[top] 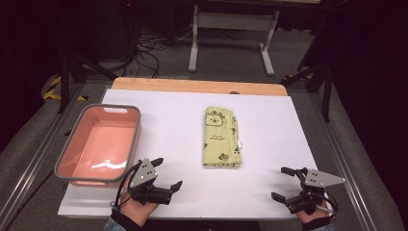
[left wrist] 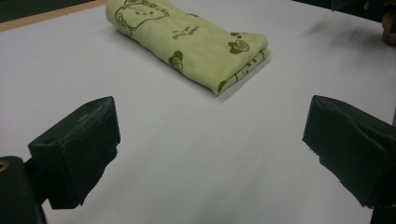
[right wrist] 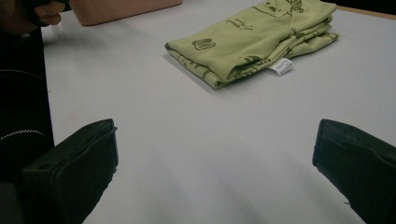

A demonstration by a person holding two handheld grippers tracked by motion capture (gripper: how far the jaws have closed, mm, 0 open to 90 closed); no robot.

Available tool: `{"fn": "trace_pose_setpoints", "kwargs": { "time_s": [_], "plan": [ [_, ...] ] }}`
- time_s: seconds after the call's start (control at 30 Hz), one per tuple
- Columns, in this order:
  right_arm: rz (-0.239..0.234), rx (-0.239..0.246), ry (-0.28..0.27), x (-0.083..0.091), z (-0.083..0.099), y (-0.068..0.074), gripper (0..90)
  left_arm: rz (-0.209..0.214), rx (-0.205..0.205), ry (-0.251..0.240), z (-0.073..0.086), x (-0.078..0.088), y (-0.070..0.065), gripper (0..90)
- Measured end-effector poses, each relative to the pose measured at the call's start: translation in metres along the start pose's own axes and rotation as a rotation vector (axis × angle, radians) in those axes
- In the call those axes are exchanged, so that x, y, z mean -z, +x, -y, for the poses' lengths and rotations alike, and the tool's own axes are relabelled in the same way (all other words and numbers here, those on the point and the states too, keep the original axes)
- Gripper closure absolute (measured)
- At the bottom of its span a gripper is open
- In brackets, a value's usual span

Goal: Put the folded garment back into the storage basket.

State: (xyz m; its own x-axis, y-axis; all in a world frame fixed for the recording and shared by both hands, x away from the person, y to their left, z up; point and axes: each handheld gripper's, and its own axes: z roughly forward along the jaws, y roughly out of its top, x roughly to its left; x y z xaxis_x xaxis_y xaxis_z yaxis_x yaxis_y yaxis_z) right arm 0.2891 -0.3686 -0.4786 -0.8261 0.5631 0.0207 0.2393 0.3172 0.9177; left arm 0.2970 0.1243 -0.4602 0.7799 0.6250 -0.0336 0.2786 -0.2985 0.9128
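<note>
A folded light-green cloth (top: pixel 221 137) with dark cartoon prints lies in the middle of the white table; it also appears as the cloth (left wrist: pixel 191 39) and the cloth (right wrist: pixel 257 39), where a small white label sticks out of its side. My left gripper (top: pixel 167 173) is at the front left of the table, open, with nothing between its jaws. My right gripper (top: pixel 283 183) is at the front right, also open and empty. Both stand well short of the cloth, with bare table ahead of their jaws.
A pink plastic basin (top: pixel 82 159) with a grey rim stands empty at the left of the table, close to my left gripper. A wooden strip (top: pixel 197 85) runs along the far table edge. Beyond it are floor cables and a white stand.
</note>
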Motion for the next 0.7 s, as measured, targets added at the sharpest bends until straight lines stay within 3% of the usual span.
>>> {"fn": "trace_pose_setpoints", "kwargs": {
  "time_s": [0.13, 0.3, 0.47, 0.7],
  "plan": [
    [0.001, 0.0, 0.0, 0.0, 0.0, 0.0, 0.5, 0.028, 0.016, -0.002, -0.014, -0.009, 0.002, 5.7],
    [0.0, -0.002, -0.002, 0.001, 0.001, 0.0, 0.5, 0.052, -0.018, 0.003, -0.028, -0.022, -0.002, 6.1],
    [0.001, -0.002, 0.0, 0.001, 0.001, 0.0, 0.5, 0.075, -0.022, 0.007, -0.042, -0.032, -0.002, 5.1],
    [-0.002, -0.003, -0.001, 0.0, 0.001, 0.0, 0.5, 0.085, -0.054, 0.009, -0.06, -0.044, -0.002, 4.5]
  ]
}}
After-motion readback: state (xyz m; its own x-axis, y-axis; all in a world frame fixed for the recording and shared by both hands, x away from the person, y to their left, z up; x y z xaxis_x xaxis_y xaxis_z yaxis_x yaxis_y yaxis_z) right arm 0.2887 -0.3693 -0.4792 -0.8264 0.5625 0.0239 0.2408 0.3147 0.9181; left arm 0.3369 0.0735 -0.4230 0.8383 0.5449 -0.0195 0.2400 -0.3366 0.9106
